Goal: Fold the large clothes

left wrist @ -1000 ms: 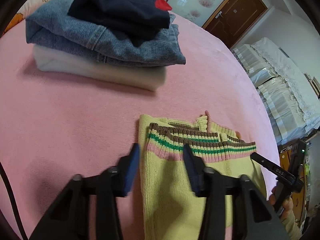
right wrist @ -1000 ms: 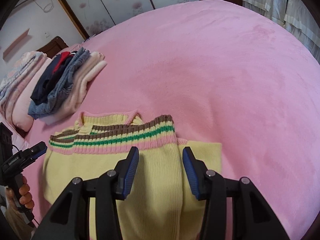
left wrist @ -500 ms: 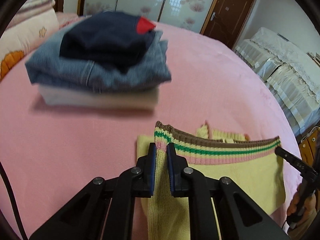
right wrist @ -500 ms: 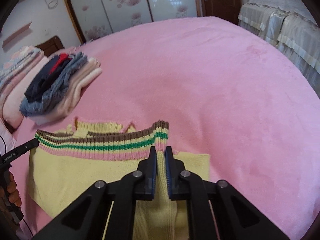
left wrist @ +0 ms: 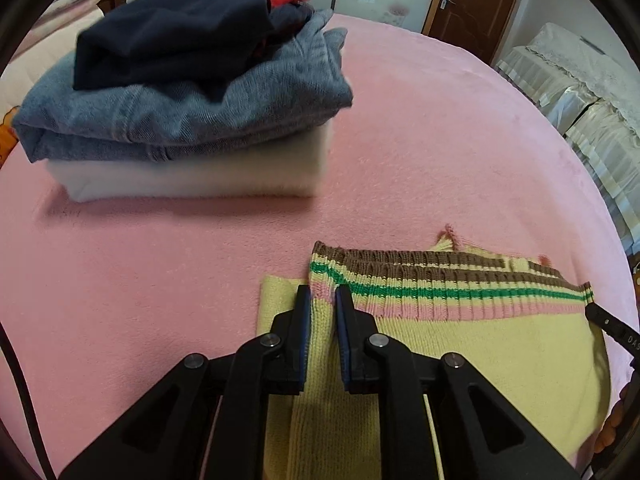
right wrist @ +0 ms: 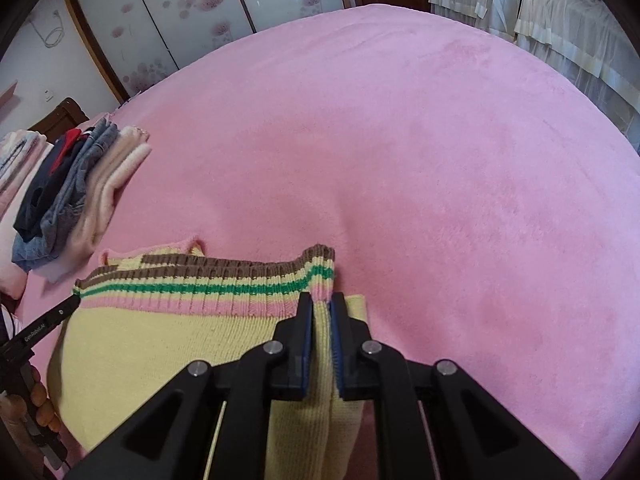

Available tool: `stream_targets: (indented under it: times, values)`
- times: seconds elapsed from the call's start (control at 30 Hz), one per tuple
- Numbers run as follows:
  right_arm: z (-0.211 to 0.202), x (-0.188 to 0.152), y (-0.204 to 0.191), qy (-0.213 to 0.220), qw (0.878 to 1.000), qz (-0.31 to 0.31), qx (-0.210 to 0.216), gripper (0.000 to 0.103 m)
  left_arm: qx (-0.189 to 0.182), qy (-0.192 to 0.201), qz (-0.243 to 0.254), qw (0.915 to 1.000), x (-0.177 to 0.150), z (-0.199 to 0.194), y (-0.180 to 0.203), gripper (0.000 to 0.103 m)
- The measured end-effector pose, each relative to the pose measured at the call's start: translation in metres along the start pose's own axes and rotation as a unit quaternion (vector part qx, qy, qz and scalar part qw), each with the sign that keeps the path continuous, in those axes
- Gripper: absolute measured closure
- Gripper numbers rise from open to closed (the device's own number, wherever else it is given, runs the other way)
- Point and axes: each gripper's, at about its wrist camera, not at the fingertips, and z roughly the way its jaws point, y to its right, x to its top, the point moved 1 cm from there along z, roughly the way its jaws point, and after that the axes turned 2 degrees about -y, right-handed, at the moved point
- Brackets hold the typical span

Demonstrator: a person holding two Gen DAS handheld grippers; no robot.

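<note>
Both tongs pinch the striped hem of the yellow sweater [left wrist: 480,360] on the pink bed [right wrist: 440,160].
Left gripper [left wrist: 323,300] holds the hem's left corner and right gripper [right wrist: 321,300] its right corner; the jaws are easing open a little, knit between the pads. Ahead of the right gripper the bed lies bare to its far edge. A pile of 3 folded clothes [left wrist: 192,92] sits ahead-left of the left gripper, apart from the sweater.
</note>
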Motion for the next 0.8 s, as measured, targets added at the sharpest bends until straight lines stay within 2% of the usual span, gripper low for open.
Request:
stream_targets:
  times: [0.1, 0.13, 0.23, 0.4, 0.53, 0.7, 0.8]
  values:
    - [-0.022, -0.003, -0.005, 0.018, 1.0, -0.005, -0.007, 0.086, 0.021, 0.018, 0.011, 0.9996, -0.002, -0.026, 0.006, 0.08]
    - [-0.032, -0.006, -0.009, 0.027, 1.0, -0.01, 0.001, 0.086, 0.019, 0.034, 0.016, 0.9991, -0.006, -0.039, 0.01, 0.074]
    - [-0.054, -0.02, -0.029, 0.044, 0.998, -0.031, 0.03, 0.086, -0.001, 0.063, 0.033, 0.9975, -0.02, -0.068, 0.028, 0.067]
    - [-0.059, -0.053, -0.084, 0.025, 0.994, -0.086, 0.068, 0.086, -0.035, 0.043, 0.012, 0.9984, -0.055, -0.078, 0.049, 0.067]
    - [-0.05, -0.084, -0.114, 0.012, 0.989, -0.13, 0.073, 0.086, -0.011, 0.014, 0.005, 0.9998, -0.086, -0.061, 0.053, 0.067]
    - [-0.036, -0.104, -0.103, -0.011, 0.989, -0.125, 0.071, 0.09, -0.019, 0.001, -0.002, 0.9998, -0.105, -0.051, 0.036, 0.067]
    - [-0.041, -0.107, -0.081, 0.006, 0.992, -0.12, 0.034, 0.091, -0.032, -0.001, -0.01, 0.9994, -0.108, -0.052, 0.024, 0.068]
